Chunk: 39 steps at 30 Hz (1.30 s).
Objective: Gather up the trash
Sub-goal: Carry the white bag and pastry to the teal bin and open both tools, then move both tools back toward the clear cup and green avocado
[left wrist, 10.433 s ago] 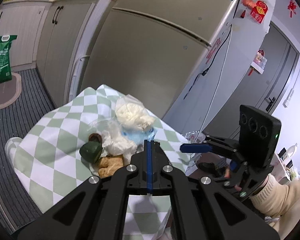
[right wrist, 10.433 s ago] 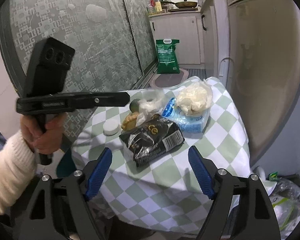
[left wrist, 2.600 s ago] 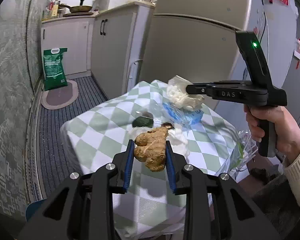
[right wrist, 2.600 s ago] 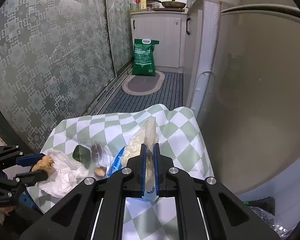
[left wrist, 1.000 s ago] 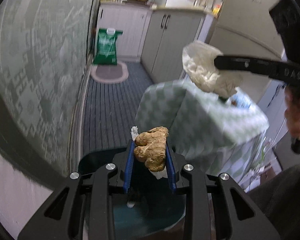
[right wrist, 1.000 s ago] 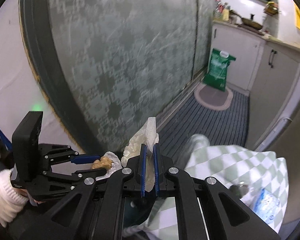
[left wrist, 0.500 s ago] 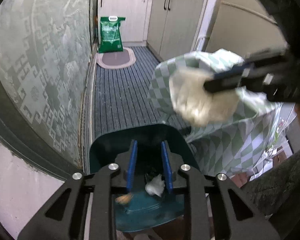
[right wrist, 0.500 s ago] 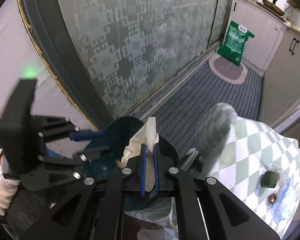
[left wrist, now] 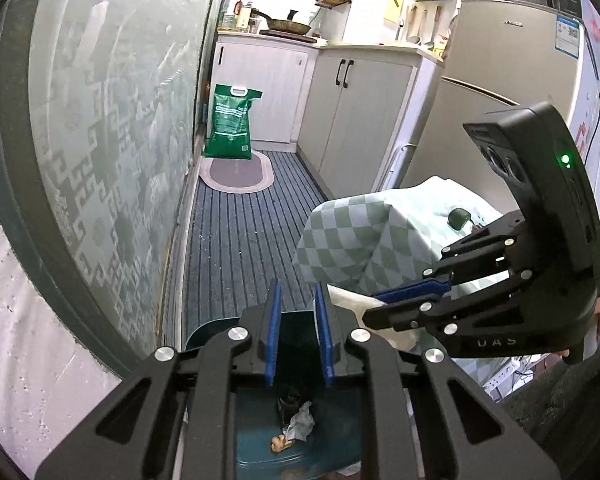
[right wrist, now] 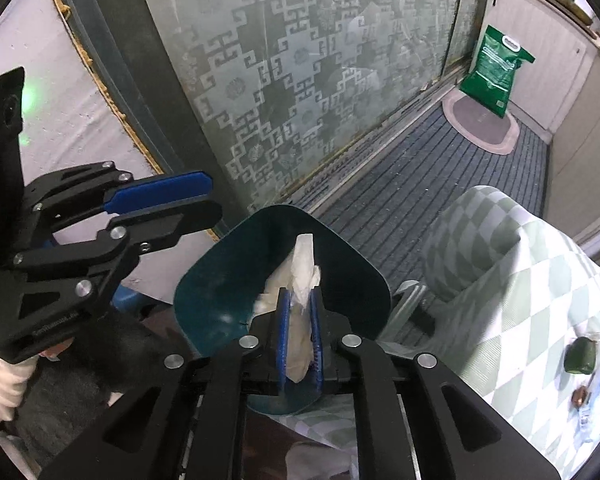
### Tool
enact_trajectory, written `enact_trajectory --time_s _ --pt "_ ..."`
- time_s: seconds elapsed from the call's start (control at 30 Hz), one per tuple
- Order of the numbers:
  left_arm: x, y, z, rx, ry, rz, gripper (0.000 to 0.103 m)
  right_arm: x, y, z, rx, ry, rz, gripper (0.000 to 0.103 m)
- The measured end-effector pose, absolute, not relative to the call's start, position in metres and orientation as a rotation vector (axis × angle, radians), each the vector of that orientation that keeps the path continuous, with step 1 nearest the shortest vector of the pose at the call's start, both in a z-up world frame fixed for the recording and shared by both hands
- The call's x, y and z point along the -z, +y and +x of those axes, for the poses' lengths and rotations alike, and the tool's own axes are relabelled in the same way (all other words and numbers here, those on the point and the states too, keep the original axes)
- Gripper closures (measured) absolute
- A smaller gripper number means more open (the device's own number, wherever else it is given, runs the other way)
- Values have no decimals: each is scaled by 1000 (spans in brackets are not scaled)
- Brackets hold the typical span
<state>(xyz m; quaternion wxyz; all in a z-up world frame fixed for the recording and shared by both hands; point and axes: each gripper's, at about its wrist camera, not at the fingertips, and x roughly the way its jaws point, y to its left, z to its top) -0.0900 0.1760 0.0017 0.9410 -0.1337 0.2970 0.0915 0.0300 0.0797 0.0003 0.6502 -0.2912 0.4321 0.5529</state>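
A dark teal trash bin [right wrist: 228, 280] stands on the floor beside the checked table. My right gripper [right wrist: 299, 304] is shut on a white plastic bag [right wrist: 300, 288] and holds it over the bin's mouth; the gripper also shows in the left wrist view [left wrist: 404, 296]. My left gripper [left wrist: 296, 296] is open and empty above the bin [left wrist: 324, 428]. A ginger piece [left wrist: 281, 445] and a crumpled tissue [left wrist: 300, 426] lie at the bin's bottom. In the right wrist view the left gripper [right wrist: 180, 200] hovers left of the bin.
The green-checked table [right wrist: 512, 280] stands right of the bin, with a green pepper [right wrist: 579, 354] and small scraps on it. A patterned glass door [right wrist: 300, 60] runs along the left. A green rice bag [left wrist: 230, 122], an oval mat [left wrist: 236, 170], cabinets and a fridge [left wrist: 500, 80] lie beyond.
My left gripper has opened and the ginger has dropped into the bin. My right gripper has carried the white bag from the table to over the bin.
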Motion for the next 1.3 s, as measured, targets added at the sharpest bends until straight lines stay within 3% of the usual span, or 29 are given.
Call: enact_trajectory --time_s 0.07,0.1,0.77,0.97,1.1,1.3 --pt "-4 174 -90 -185 591 -271 84 -5 77 33 -1267 977 -624 74" --pt "-6 174 -90 -186 578 -271 84 -9 73 34 -1273 966 -606 72" --pt "-25 96 -13 -47 553 -218 85 -78 -76 129 -993 684 -309 59" --pt "-20 71 14 -28 583 -195 84 -67 -111 142 -880 620 -343 42" --pt "-16 60 29 -25 604 -195 82 -46 -111 146 -842 621 -410 41" --pt "-13 46 45 -7 618 -191 70 -18 -100 157 -834 684 -444 41"
